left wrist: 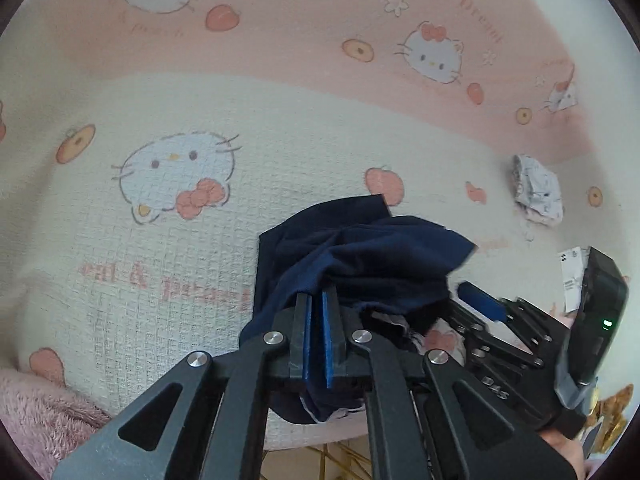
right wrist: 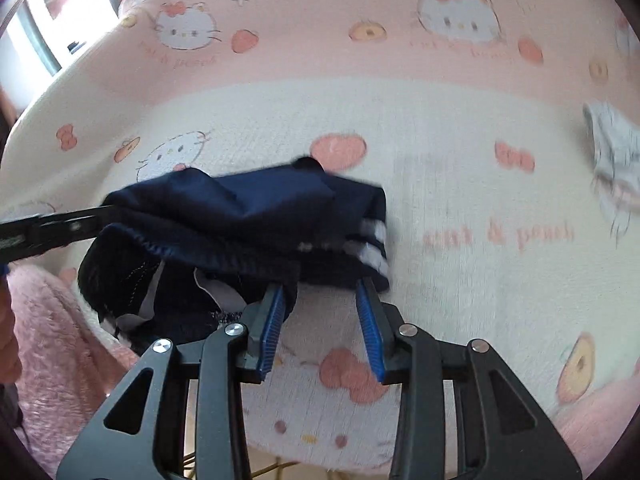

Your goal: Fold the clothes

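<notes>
On the cream-and-pink cartoon-cat blanket (right wrist: 460, 152) I have the crumpled navy white-striped garment (right wrist: 256, 216) pinched in my left gripper (left wrist: 318, 300), while my right gripper (right wrist: 322, 300) stands parted and empty beside its hem; it looks light, limp and sliding, best taken at the hem corners.

The blanket (left wrist: 280, 120) reads "Sweet Dream" on its pink band and "cat & peach" elsewhere.

Left tool (left wrist: 318, 320): black linkage arms, silver round screws, blue ribbed pads.
Right tool (right wrist: 322, 334): same black frame, silver screws, blue ribbed pads; black camera block with green light at 3 o'clock.
</notes>
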Demonstrator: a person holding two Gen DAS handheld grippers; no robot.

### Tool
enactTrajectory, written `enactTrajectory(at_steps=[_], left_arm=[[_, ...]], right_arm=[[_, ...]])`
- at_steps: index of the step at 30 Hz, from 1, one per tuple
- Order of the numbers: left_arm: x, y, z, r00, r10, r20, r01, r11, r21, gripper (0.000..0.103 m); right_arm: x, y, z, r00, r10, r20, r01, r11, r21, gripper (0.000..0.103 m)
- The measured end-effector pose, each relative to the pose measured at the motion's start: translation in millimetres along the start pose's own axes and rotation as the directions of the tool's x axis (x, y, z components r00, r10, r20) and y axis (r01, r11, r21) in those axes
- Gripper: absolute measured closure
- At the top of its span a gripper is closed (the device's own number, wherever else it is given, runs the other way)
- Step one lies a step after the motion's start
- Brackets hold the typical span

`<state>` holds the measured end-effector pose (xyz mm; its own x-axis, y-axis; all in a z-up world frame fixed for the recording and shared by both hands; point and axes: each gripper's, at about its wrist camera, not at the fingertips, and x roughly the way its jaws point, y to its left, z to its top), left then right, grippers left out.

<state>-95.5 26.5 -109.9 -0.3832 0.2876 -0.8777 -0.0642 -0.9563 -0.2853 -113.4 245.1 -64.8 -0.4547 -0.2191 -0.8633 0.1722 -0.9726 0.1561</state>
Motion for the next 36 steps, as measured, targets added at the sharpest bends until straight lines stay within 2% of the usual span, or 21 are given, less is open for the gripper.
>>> enactTrajectory(at_steps=[1,2,3,4,7,9,10,11,12,13,15,18,20,21,22,24,26,28,31,33,36], left_arm=[[-4.2,-1.7,-2.5,1.000,-0.009,0.004,0.009,1.000,0.004,0.079],[-9.0,-2.2,-7.0,1.000,-0.013,0.009,0.013,1.000,0.009,0.071],[-13.8,-2.7,-11.6,1.000,-0.017,0.013,0.017,1.000,0.014,0.053],[-18.3,-3.3,-16.1,1.000,-0.020,0.018,0.020,1.000,0.019,0.048],[-21.8,-12.0,-34.9,0.999,-0.031,0.014,0.030,0.998,0.049,0.048],[-10.1,-23.9,-43.8,1.000,-0.009,-0.010,0.010,0.996,0.088,0.048],[1.1,-28.6,-48.0,0.999,0.037,-0.021,-0.035,0.994,0.105,0.048],[11.7,-27.1,-49.5,0.995,0.090,-0.038,-0.086,0.991,0.099,0.051],[22.4,-25.7,-51.1,0.988,0.142,-0.055,-0.136,0.986,0.094,0.067],[32.1,-23.6,-52.4,0.979,0.190,-0.072,-0.184,0.979,0.089,0.078],[35.1,-14.6,-50.9,0.973,0.215,-0.089,-0.210,0.976,0.059,0.078],[15.7,-21.5,-43.0,0.970,0.240,-0.040,-0.235,0.967,0.100,0.078],[-9.0,-33.3,-31.8,0.973,0.229,0.027,-0.231,0.965,0.123,0.078],[-22.2,-39.5,-24.2,0.969,0.238,0.069,-0.246,0.959,0.140,0.078],[-35.4,-45.7,-16.6,0.963,0.246,0.111,-0.261,0.952,0.157,0.078],[-55.8,-54.3,-2.5,0.948,0.265,0.173,-0.295,0.939,0.178,0.078],[-66.4,-56.8,7.1,0.928,0.307,0.211,-0.345,0.921,0.182,0.077],[-64.4,-54.2,8.7,0.909,0.349,0.228,-0.393,0.899,0.191,0.075],[-42.0,-38.5,1.5,0.902,0.394,0.175,-0.421,0.891,0.169,0.074],[-25.0,-24.7,-7.9,0.917,0.385,0.105,-0.397,0.906,0.145,0.074],[-4.4,-6.6,-23.9,0.927,0.369,0.060,-0.374,0.922,0.098,0.074]], right_arm=[[0.4,0.8,-0.4,1.000,0.002,0.001,-0.002,1.000,-0.006,0.066],[4.4,1.8,-3.7,1.000,0.022,-0.018,-0.022,1.000,0.001,0.066],[10.6,0.6,-3.1,0.999,0.042,-0.034,-0.041,0.999,0.015,0.066],[17.2,-0.9,-2.0,0.997,0.062,-0.049,-0.060,0.998,0.030,0.066],[23.1,-3.2,0.5,0.994,0.098,-0.056,-0.095,0.994,0.050,0.066],[28.8,0.1,2.8,0.995,0.075,-0.061,-0.073,0.997,0.025,0.067],[27.1,1.1,4.5,0.998,0.042,-0.045,-0.041,0.999,0.021,0.081],[25.1,2.1,6.3,1.000,0.007,-0.027,-0.007,1.000,0.019,0.087],[23.1,3.2,8.1,1.000,-0.027,-0.009,0.027,0.999,0.017,0.089],[14.4,0.7,10.0,0.998,-0.063,0.024,0.062,0.998,0.030,0.089],[-10.1,-12.2,13.3,0.986,-0.133,0.099,0.128,0.990,0.062,0.089],[-39.9,-25.7,10.7,0.969,-0.198,0.150,0.186,0.979,0.089,0.089],[-58.3,-29.0,9.6,0.961,-0.213,0.177,0.195,0.974,0.114,0.089],[-67.5,-30.7,9.1,0.956,-0.221,0.190,0.200,0.972,0.126,0.089],[-76.7,-32.3,8.6,0.952,-0.230,0.203,0.204,0.969,0.139,0.089],[-98.4,-30.0,15.4,0.929,-0.284,0.237,0.261,0.957,0.124,0.089],[-119.8,-27.1,21.6,0.907,-0.317,0.278,0.290,0.948,0.133,0.089],[-130.7,-24.5,25.0,0.895,-0.347,0.279,0.318,0.937,0.145,0.089],[-137.0,-26.8,16.5,0.886,-0.381,0.265,0.350,0.924,0.156,0.089],[-132.6,-28.9,8.1,0.886,-0.398,0.237,0.374,0.917,0.139,0.089],[-109.8,-36.9,-6.7,0.922,-0.357,0.149,0.338,0.931,0.137,0.089]])
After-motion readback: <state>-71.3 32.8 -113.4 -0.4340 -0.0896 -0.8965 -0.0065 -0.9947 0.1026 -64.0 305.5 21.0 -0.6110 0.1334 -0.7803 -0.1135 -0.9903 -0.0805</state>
